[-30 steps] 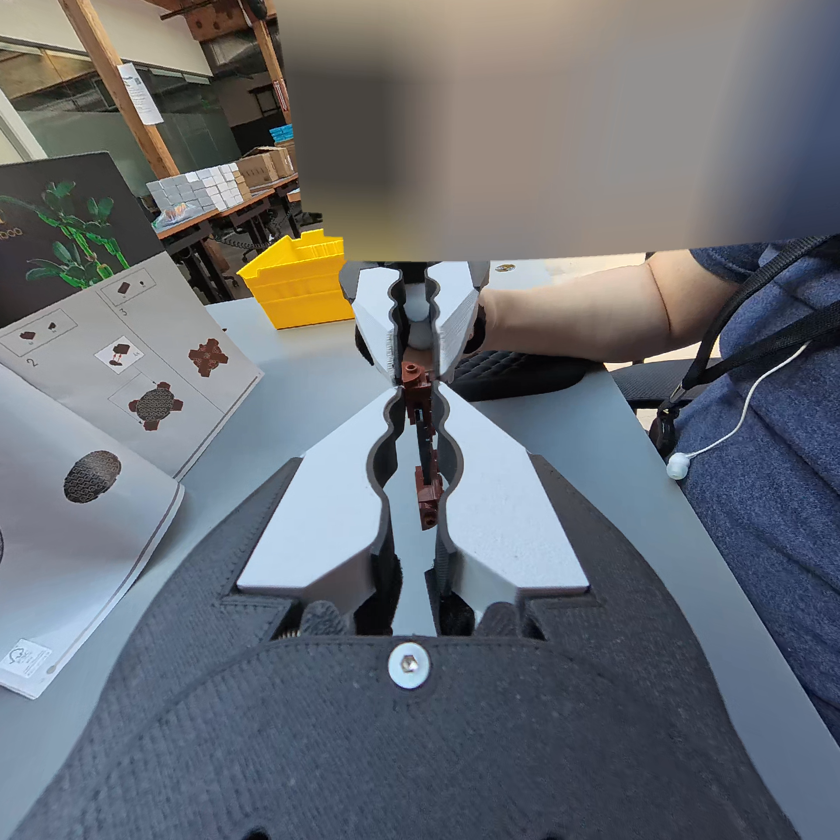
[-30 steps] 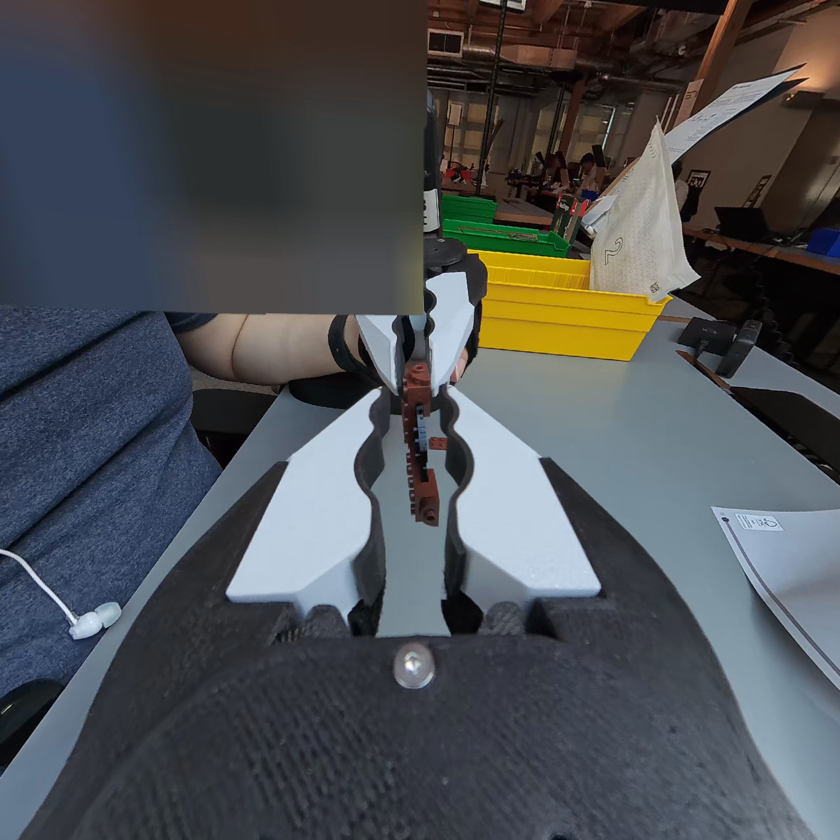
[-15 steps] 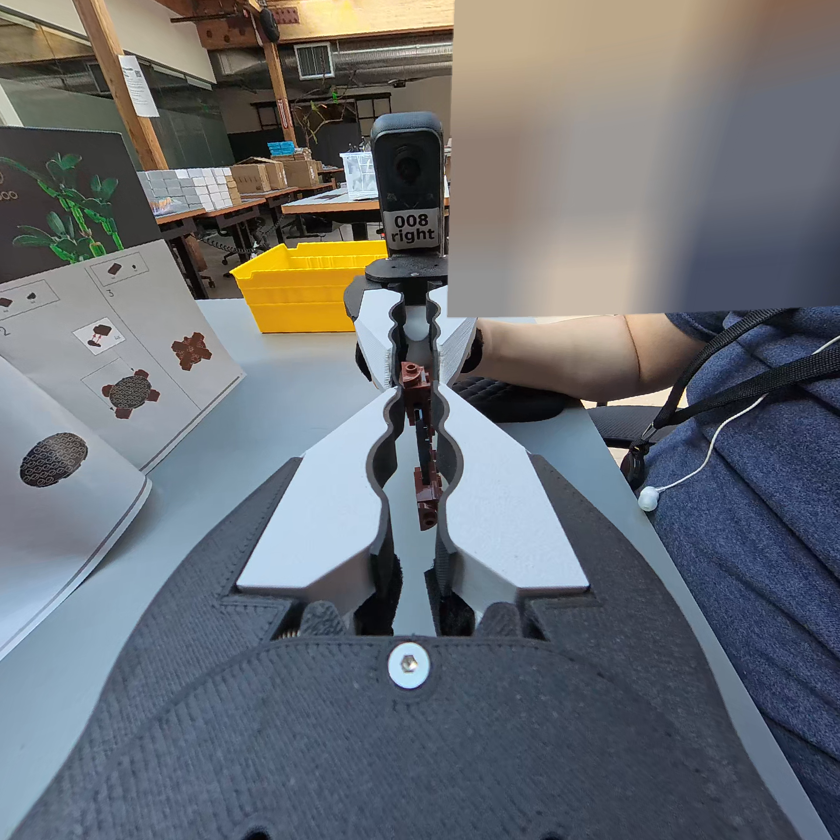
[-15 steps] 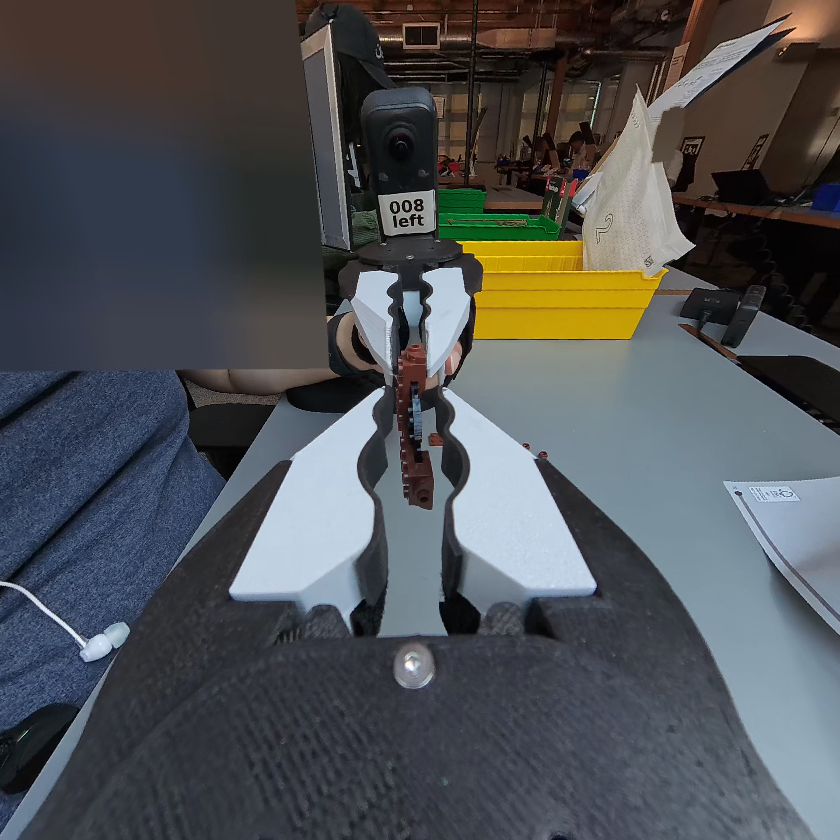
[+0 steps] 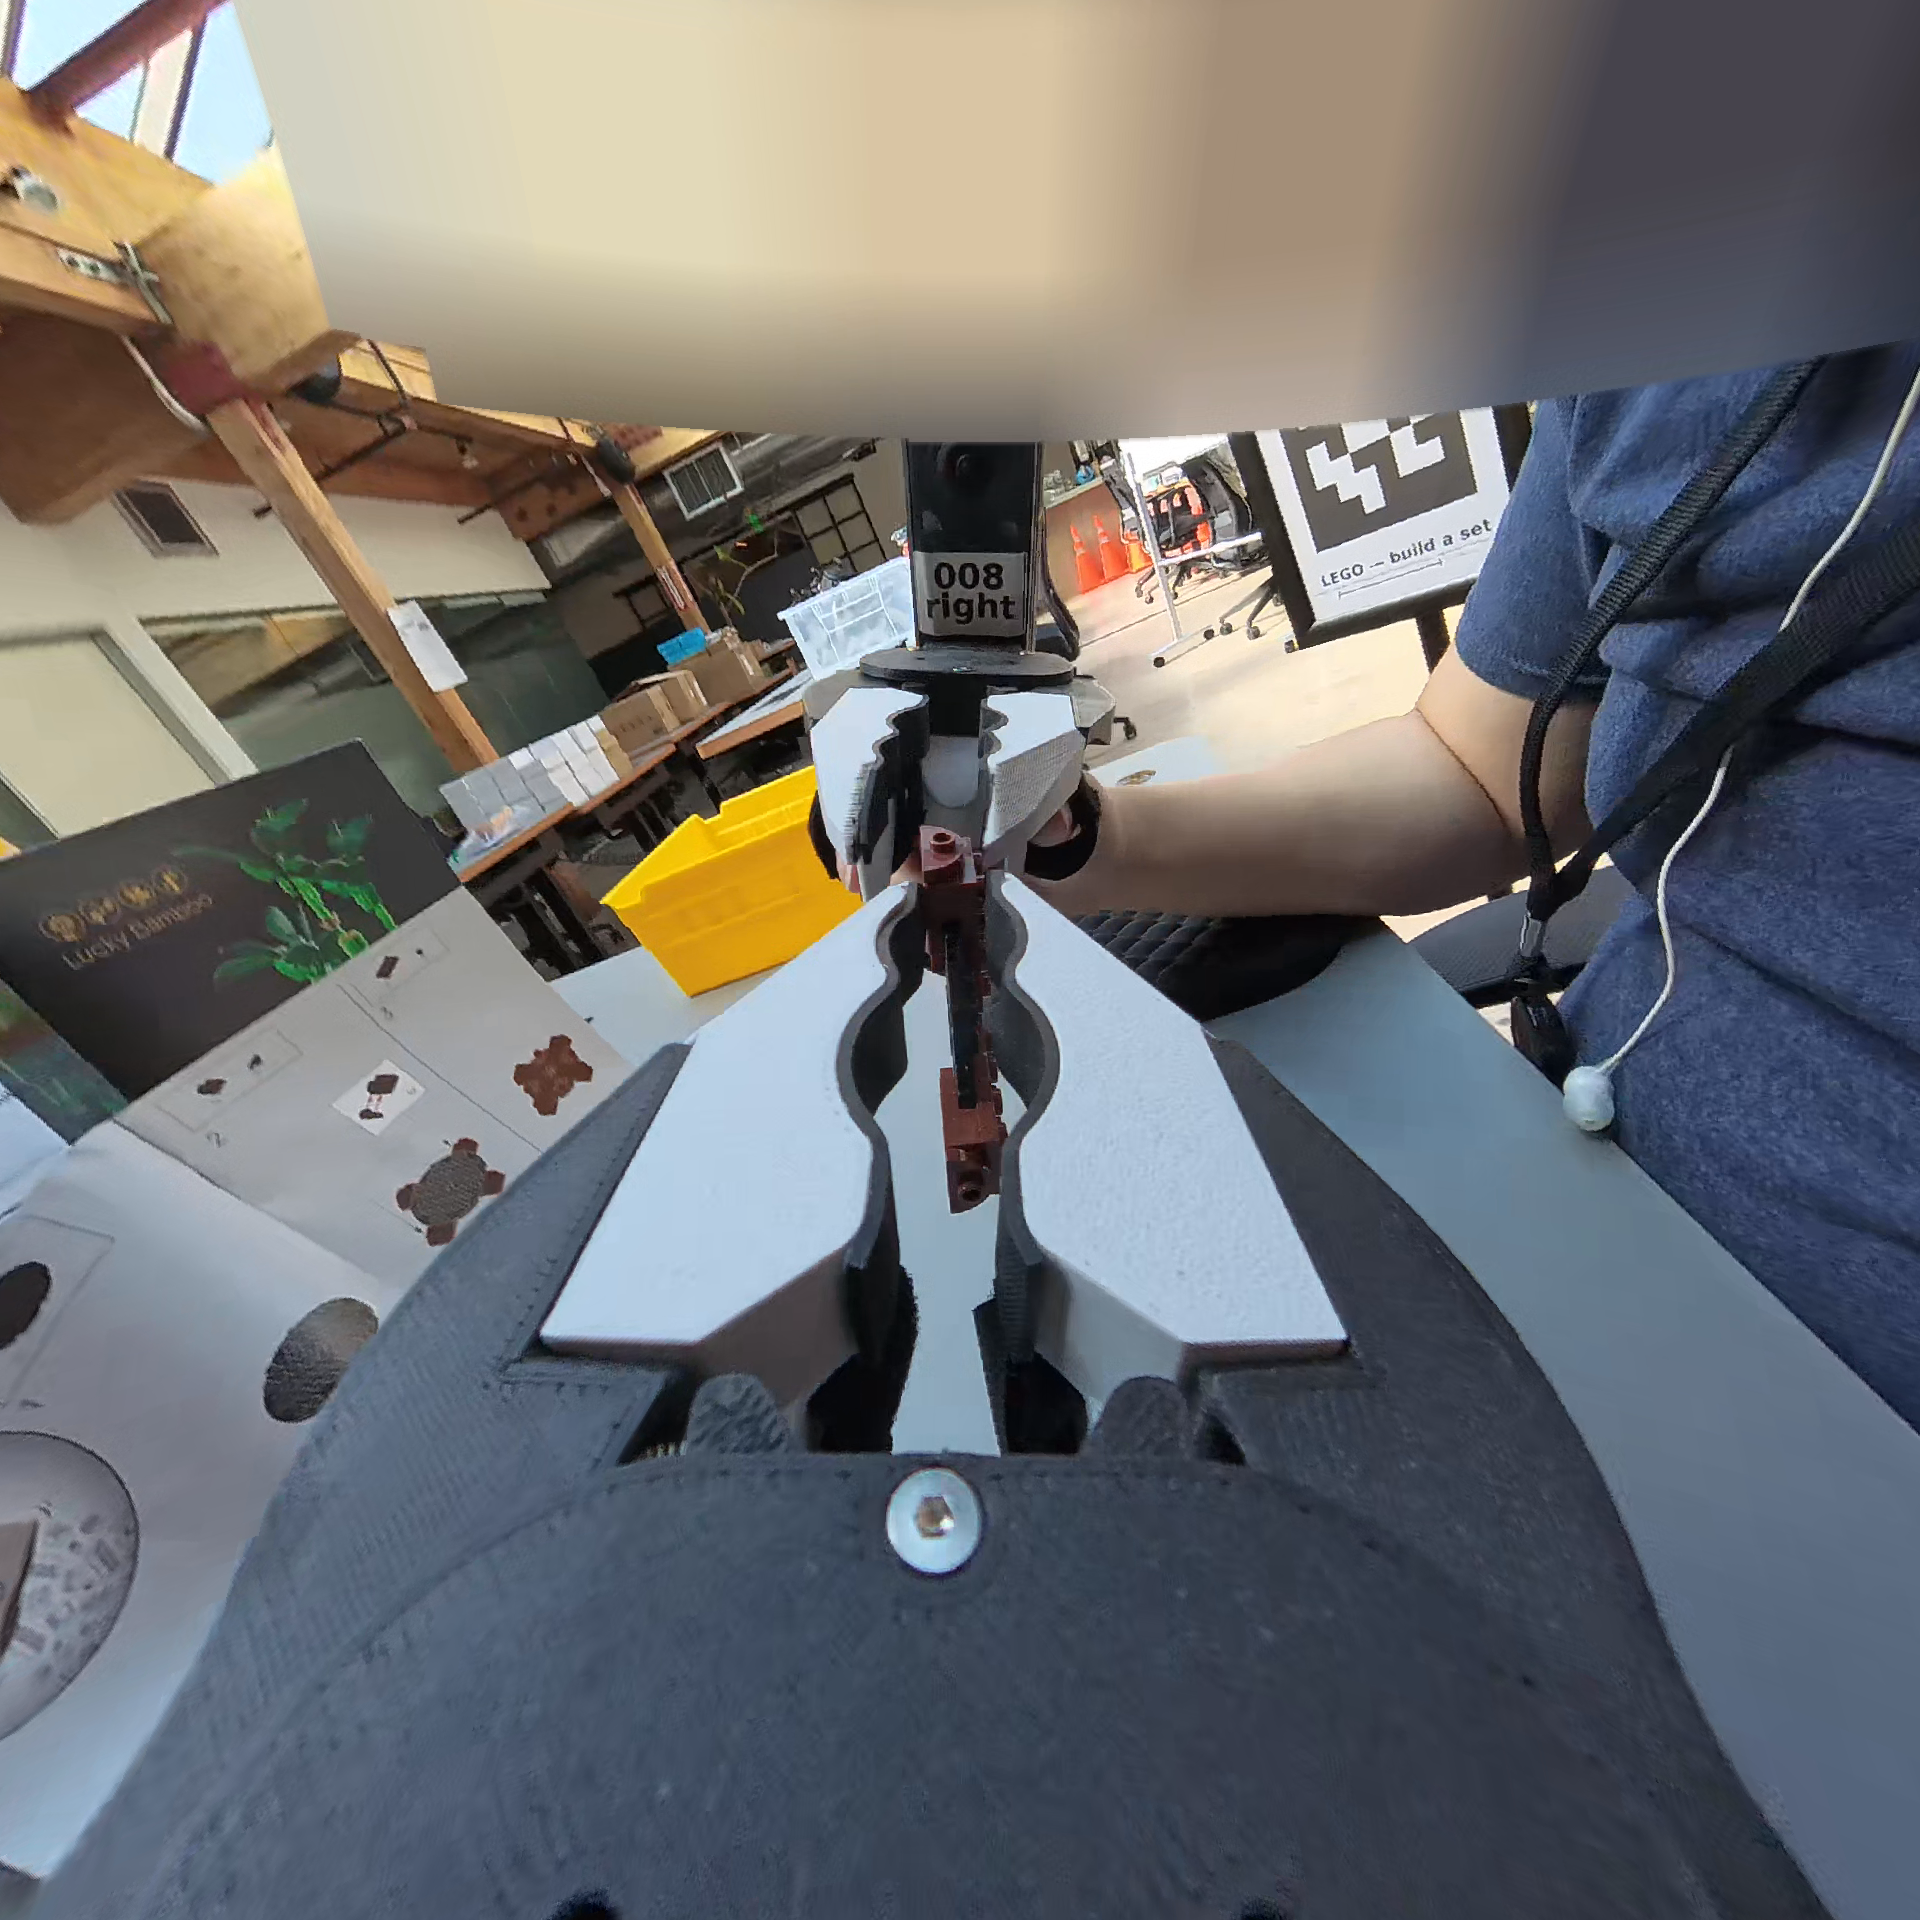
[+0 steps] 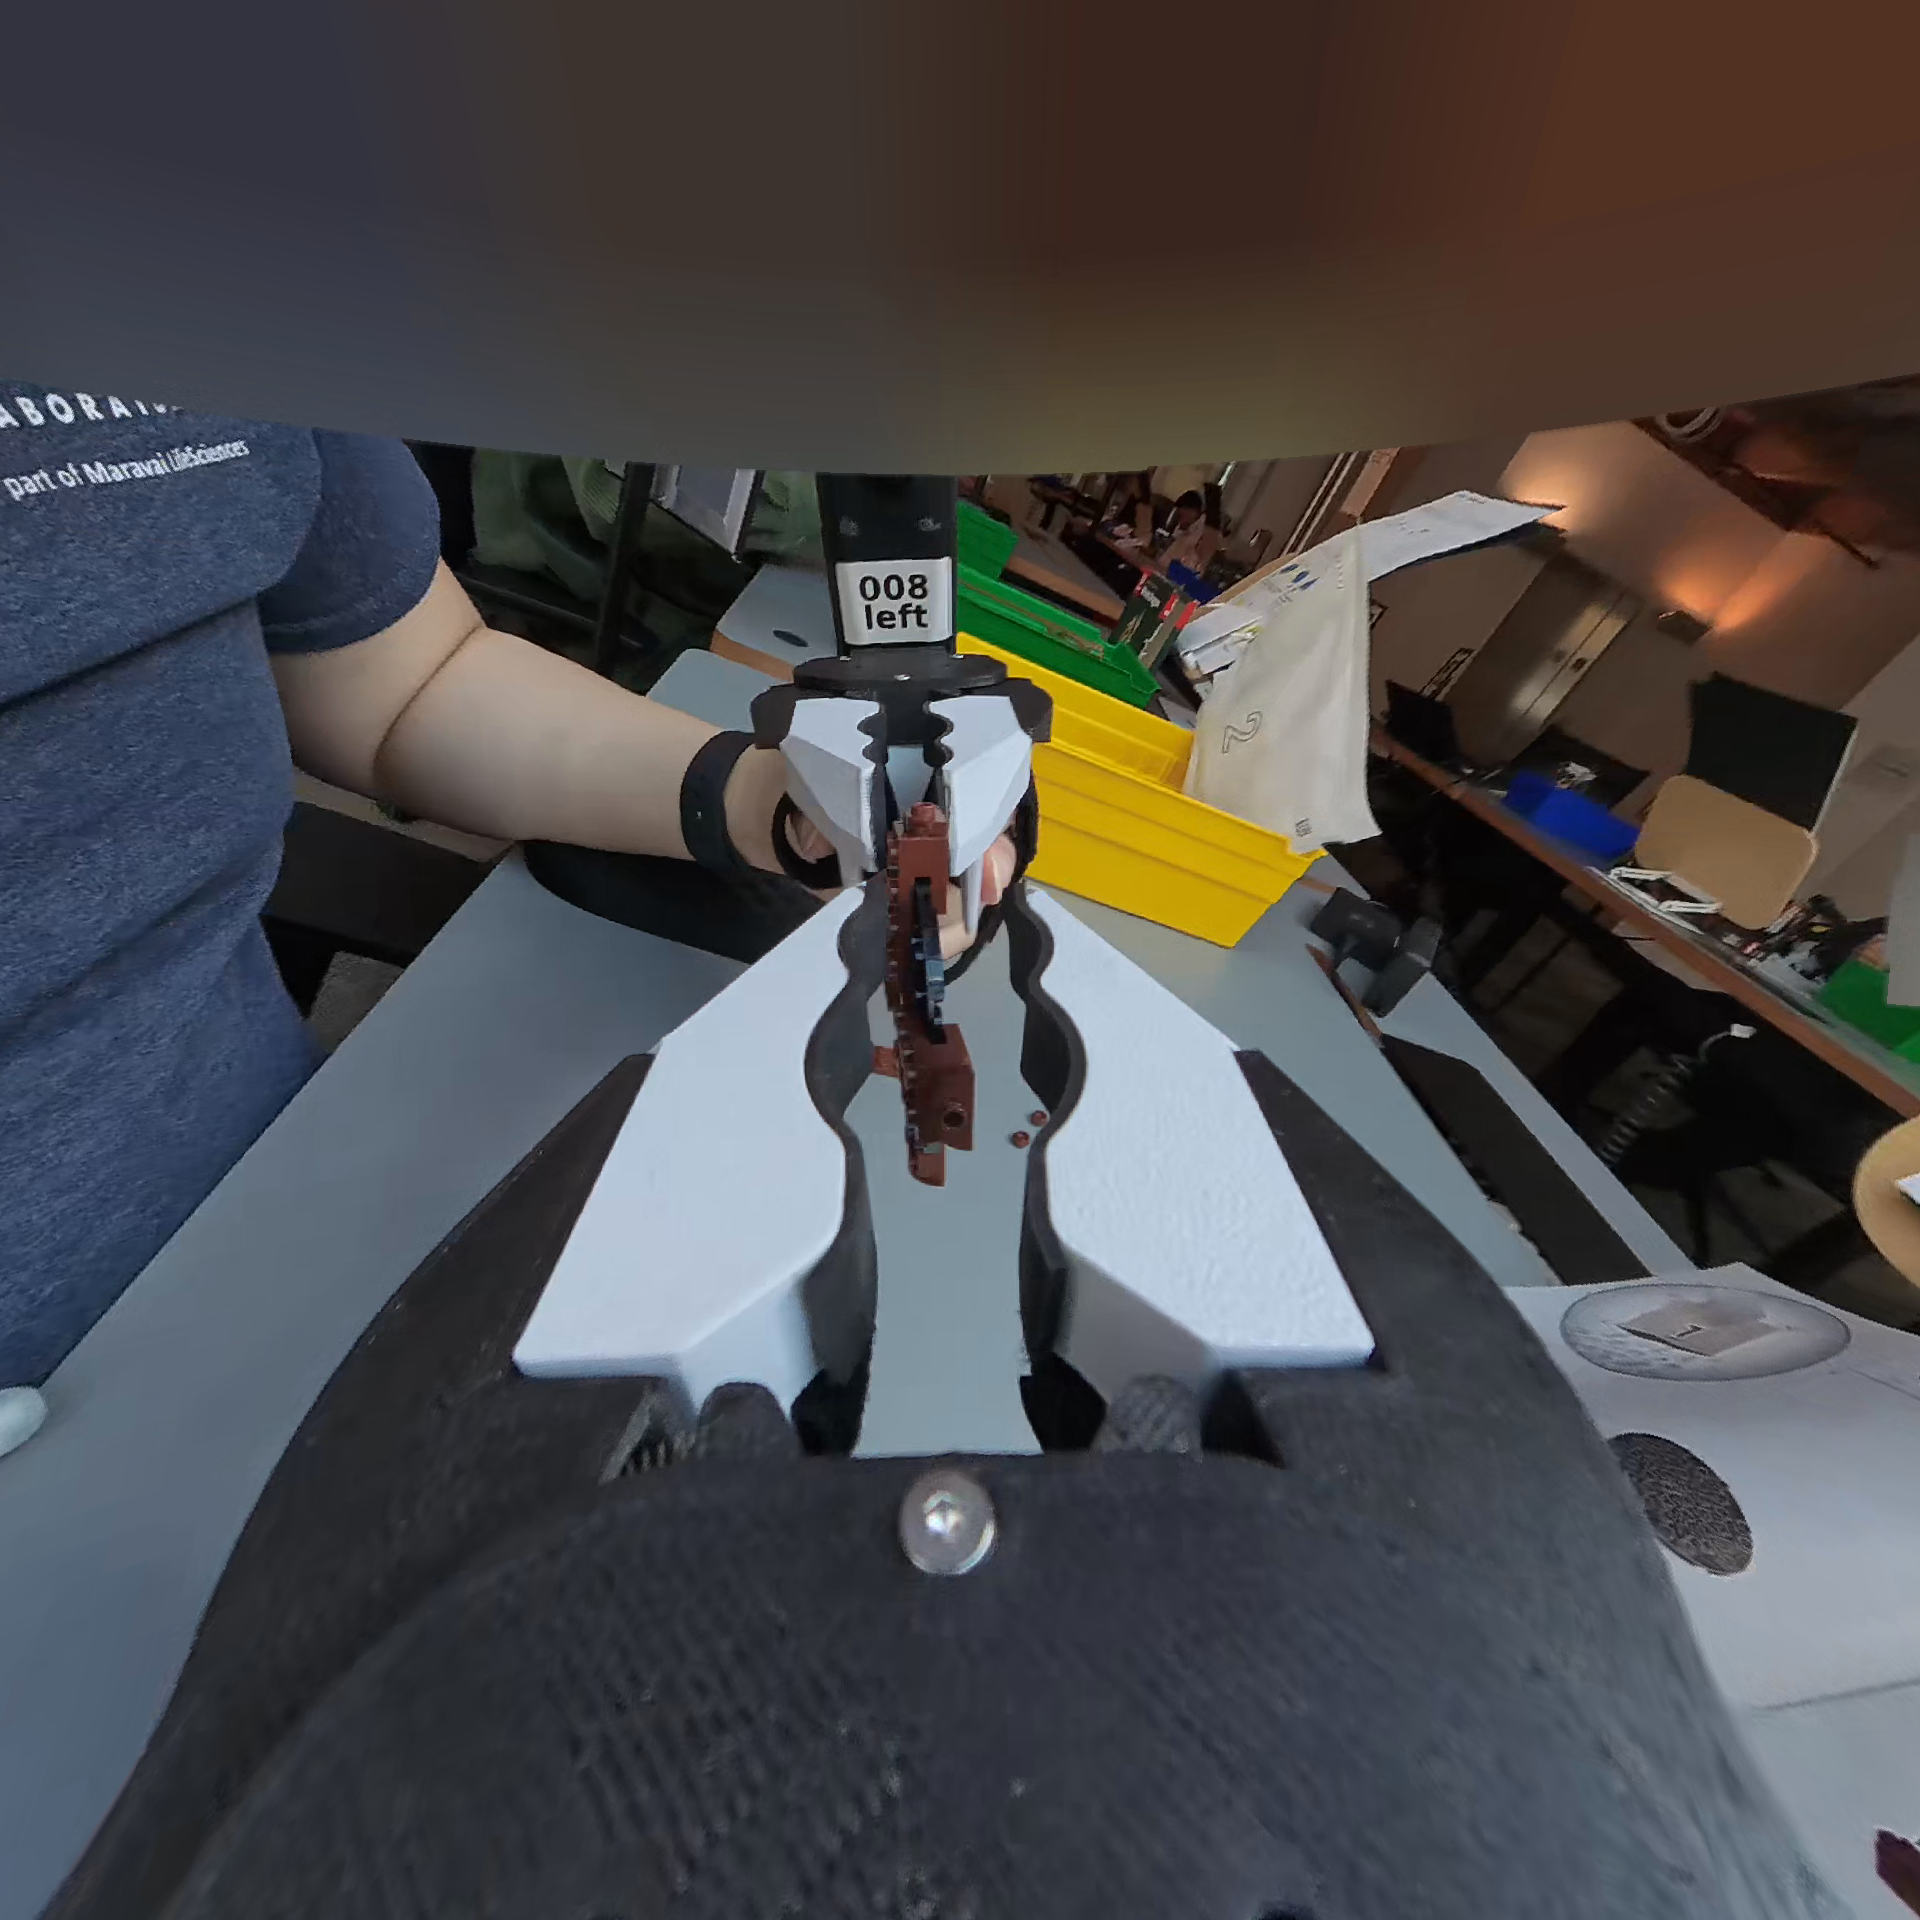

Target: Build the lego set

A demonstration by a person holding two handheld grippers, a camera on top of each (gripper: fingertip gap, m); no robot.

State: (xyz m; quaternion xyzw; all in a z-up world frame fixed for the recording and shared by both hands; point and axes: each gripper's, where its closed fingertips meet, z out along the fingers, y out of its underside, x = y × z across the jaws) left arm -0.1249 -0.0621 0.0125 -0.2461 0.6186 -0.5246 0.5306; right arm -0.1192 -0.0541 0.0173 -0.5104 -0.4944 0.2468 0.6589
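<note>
A flat brown and black lego assembly (image 5: 964,1049) stands on edge in the air between my two grippers, which face each other tip to tip. My left gripper (image 5: 954,894) is shut on its near end. It also shows in the right wrist view (image 6: 920,857), pinching the assembly's (image 6: 925,997) far end. My right gripper (image 6: 940,902) reaches around the other end. Its jaws stand a little apart, with a gap between the assembly and the right finger (image 6: 1122,1174). In the left wrist view the right gripper (image 5: 938,862) sits just beyond my left fingertips.
An open instruction booklet (image 5: 343,1091) and the dark lego box (image 5: 208,935) stand at the left. A yellow bin (image 6: 1143,842) with a white bag (image 6: 1288,727) is behind. Two small brown studs (image 6: 1029,1127) lie on the grey table (image 6: 436,1039). The person's arm (image 5: 1299,821) and torso are close. My two grippers' fingertips are within a few centimetres of each other.
Both grippers have risen and tilted upward with the assembly between them. The right gripper's jaws stand slightly wider around it than before.
</note>
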